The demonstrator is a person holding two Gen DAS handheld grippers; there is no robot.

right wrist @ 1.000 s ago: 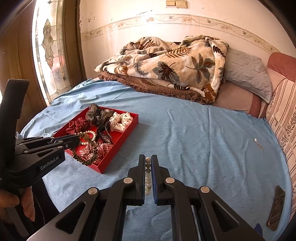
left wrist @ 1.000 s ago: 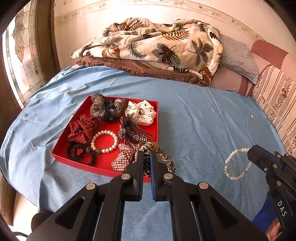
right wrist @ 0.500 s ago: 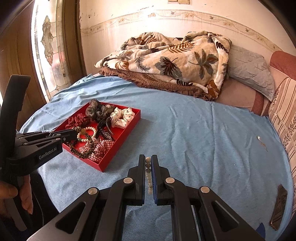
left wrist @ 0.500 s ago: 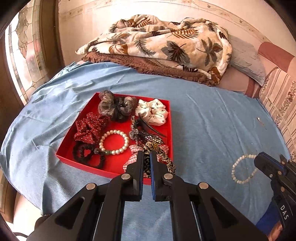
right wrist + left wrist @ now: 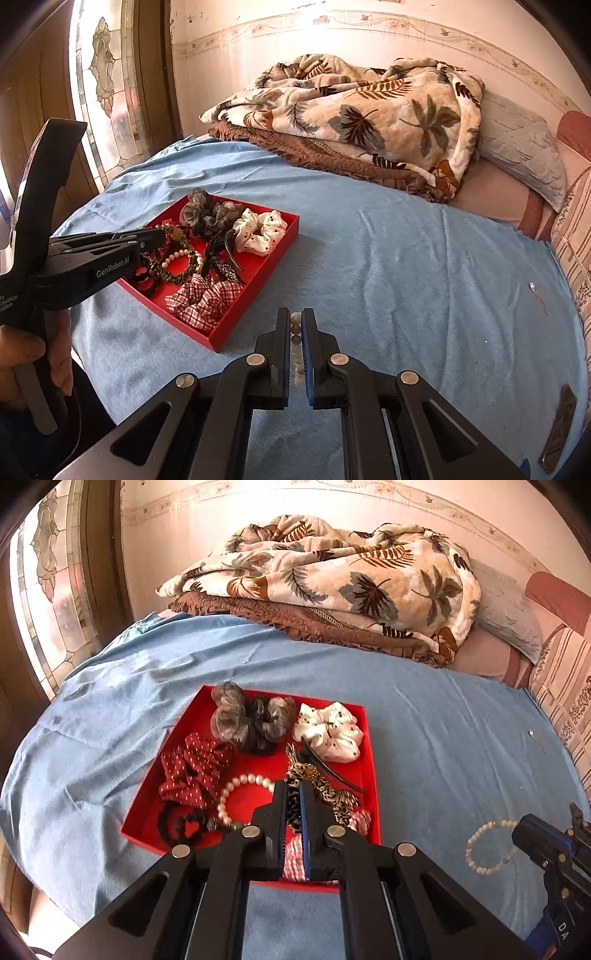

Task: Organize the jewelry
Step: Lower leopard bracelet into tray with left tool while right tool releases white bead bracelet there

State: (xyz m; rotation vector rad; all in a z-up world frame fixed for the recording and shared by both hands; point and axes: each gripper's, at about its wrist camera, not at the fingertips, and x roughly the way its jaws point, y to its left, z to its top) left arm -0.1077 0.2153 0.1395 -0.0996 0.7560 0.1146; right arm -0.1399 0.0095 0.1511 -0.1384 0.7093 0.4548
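Leopard-print band (image 5: pixel 325 794) is hanging pinched between the pads of the left hand-held gripper (image 5: pixel 291 805) above the red tray (image 5: pixel 371 746), its long axis running from the fingertips out toward the tray's right wall. In the right wrist view it is drooping as a spotted tan-and-black loop (image 5: pixel 177 266) over the tray's middle. Pearl bracelet (image 5: pixel 484 845), cream beads in a ring, is dangling from the right hand-held gripper (image 5: pixel 295 332), whose jaws are pinching it; that gripper's own view is showing only a short column of beads (image 5: pixel 295 325) running along the fingers. Only the right view is showing the person's hand (image 5: pixel 33 362) gripping the left handle. Scrunchies and another pearl ring (image 5: pixel 236 790) are lying in the tray on the blue bed (image 5: pixel 443 738).
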